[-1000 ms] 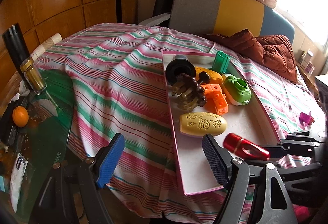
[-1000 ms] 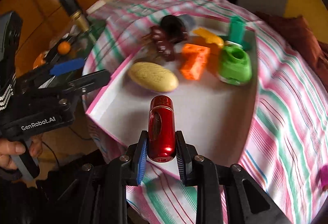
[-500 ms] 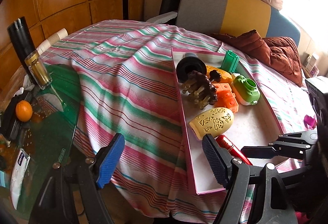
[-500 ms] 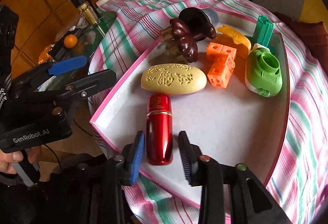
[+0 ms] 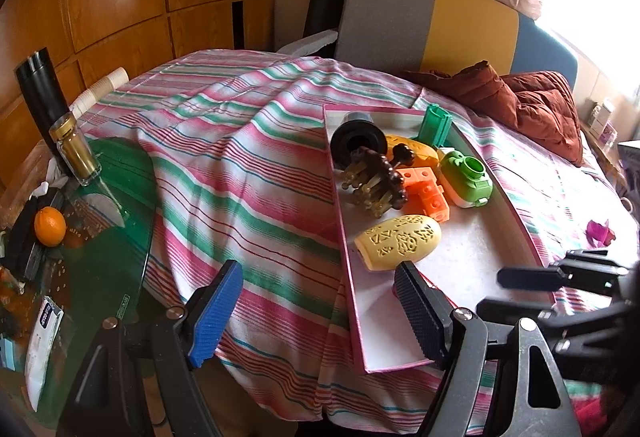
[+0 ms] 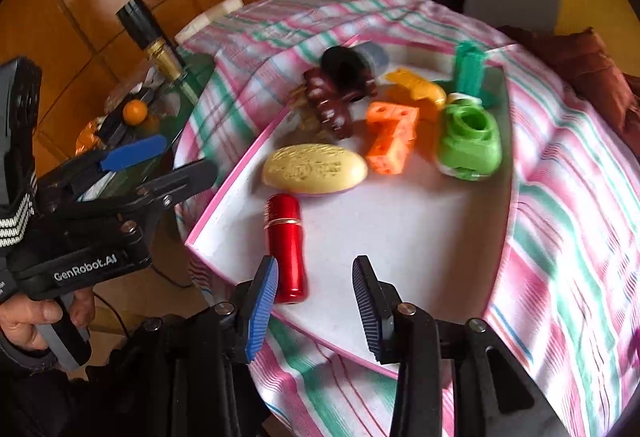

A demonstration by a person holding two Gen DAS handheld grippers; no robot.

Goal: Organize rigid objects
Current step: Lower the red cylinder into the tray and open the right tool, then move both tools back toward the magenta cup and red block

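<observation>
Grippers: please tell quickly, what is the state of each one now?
Left gripper: open, holding nothing.
Right gripper: open, jaws just opened; the red tube lies released in the tray.

Each tool is black, angular plastic with silver screws at the finger joints. The left tool [image 6: 156, 167] has one blue ribbed pad and one black, white "GenRobot.AI" lettering on its body and a black-and-white striped band beside it. The right tool [image 6: 316, 311] pairs blue and dark ribbed pads. A dark sleeve [image 6: 28, 389] covers the wrist.
</observation>
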